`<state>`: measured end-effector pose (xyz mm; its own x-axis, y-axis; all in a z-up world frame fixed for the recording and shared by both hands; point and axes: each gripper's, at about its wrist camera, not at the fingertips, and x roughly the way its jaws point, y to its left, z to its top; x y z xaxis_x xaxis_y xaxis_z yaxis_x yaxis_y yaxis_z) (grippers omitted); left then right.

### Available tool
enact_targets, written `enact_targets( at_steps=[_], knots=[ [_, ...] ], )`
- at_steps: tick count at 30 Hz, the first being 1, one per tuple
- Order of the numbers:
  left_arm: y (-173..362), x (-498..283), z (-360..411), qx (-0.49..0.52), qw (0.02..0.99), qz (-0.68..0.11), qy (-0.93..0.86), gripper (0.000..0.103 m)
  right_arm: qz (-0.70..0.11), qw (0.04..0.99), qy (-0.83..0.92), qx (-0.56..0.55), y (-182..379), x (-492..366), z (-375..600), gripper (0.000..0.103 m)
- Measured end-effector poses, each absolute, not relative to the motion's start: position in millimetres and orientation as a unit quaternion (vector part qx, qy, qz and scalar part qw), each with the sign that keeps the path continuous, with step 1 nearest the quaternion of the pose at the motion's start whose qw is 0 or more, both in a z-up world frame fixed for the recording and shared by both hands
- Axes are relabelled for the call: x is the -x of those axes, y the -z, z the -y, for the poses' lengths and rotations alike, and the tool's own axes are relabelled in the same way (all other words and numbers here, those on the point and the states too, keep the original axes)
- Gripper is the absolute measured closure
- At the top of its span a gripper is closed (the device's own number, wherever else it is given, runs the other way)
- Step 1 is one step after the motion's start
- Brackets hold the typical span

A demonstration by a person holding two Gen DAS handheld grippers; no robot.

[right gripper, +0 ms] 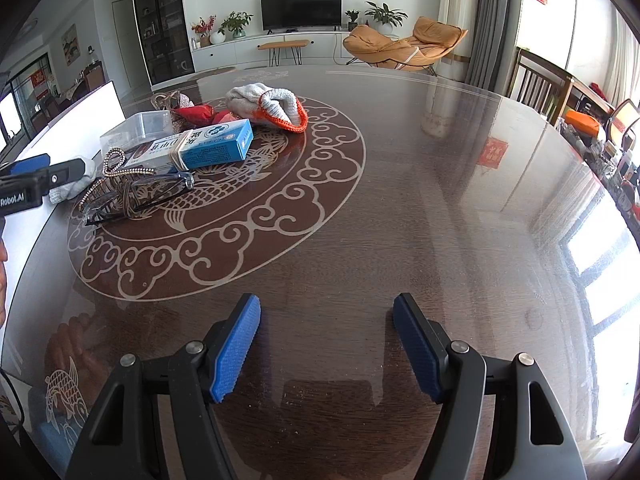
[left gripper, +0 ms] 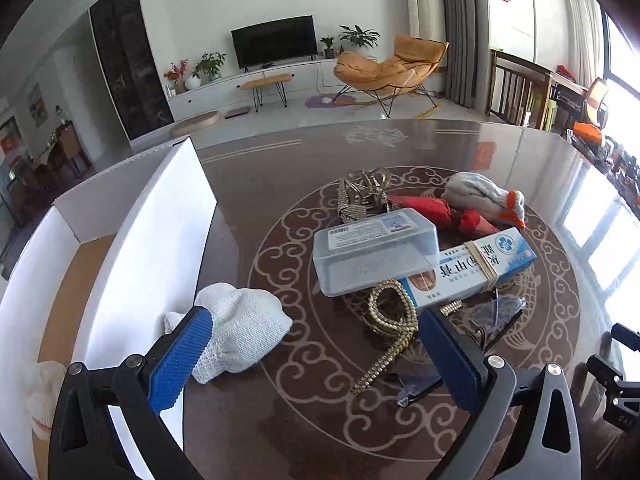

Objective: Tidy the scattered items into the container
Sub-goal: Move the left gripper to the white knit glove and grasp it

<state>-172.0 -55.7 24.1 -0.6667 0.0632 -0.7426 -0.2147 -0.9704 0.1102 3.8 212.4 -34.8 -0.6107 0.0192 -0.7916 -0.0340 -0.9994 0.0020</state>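
Left tool (left gripper: 316,340) angled down over the worktop (left gripper: 500,168), fingers apart, nothing clamped; blue left pad (left gripper: 180,360) overlapping a white knit glove (left gripper: 244,328), contact unclear, glove lying on the worktop just beside the white box (left gripper: 160,240). Right pad (left gripper: 448,356) above the gold bead chain (left gripper: 390,320) and the dark glasses (left gripper: 496,316), not touching as far as visible. Box open-topped, brown floor, another pale glove with a red cuff line (left gripper: 40,396) inside near its close end. Rest of the clutter further from the box than the white glove: clear plastic case (left gripper: 372,252) leaning on the blue toothpaste carton (left gripper: 480,268), rubber band around the carton; red wrapped packet (left gripper: 436,208), grey glove with orange cuff (left gripper: 484,196) and a sparkly woven bag (left gripper: 364,196) behind the case. Right tool (right gripper: 326,344) tilted down over bare worktop well apart from the box and the pile, fingers wide apart, empty. In the right wrist view the left tool's black body with a blue pad (right gripper: 30,168) at the left edge, next to the glasses, part of a hand at the frame edge below it.
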Motion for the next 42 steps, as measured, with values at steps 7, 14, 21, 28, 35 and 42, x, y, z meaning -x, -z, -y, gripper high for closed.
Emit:
enact_targets(
  at_steps=[7, 14, 21, 28, 35, 42],
  knots=[
    [22.4, 215.1, 72.0, 0.480, 0.109, -0.013, -0.871, 0.000, -0.008, 0.015, -0.897, 0.441, 34.9, -3.9, -212.3, 0.033],
    [5.1, 147.2, 18.0, 0.476, 0.355, 0.005, -0.805, 0.000, -0.009, 0.015, -0.897, 0.441, 34.7, -4.3, -212.3, 0.033],
    [-24.9, 118.2, 51.6, 0.427, 0.249, 0.017, -0.869, 0.000, -0.008, 0.015, -0.897, 0.441, 34.7, -3.8, -212.3, 0.033],
    [9.2, 135.7, 51.9, 0.434, 0.185, -0.063, -0.880, 0.000, -0.009, 0.015, -0.897, 0.441, 34.8, -3.8, -212.3, 0.033],
    [25.0, 135.8, 75.1, 0.447, 0.171, -0.008, -0.878, 0.000, -0.009, 0.015, -0.897, 0.441, 34.8, -3.9, -212.3, 0.033],
    [37.2, 148.5, 87.0, 0.466, 0.120, -0.007, -0.876, 0.000, -0.009, 0.015, -0.897, 0.441, 34.8, -3.7, -212.2, 0.033]
  ],
)
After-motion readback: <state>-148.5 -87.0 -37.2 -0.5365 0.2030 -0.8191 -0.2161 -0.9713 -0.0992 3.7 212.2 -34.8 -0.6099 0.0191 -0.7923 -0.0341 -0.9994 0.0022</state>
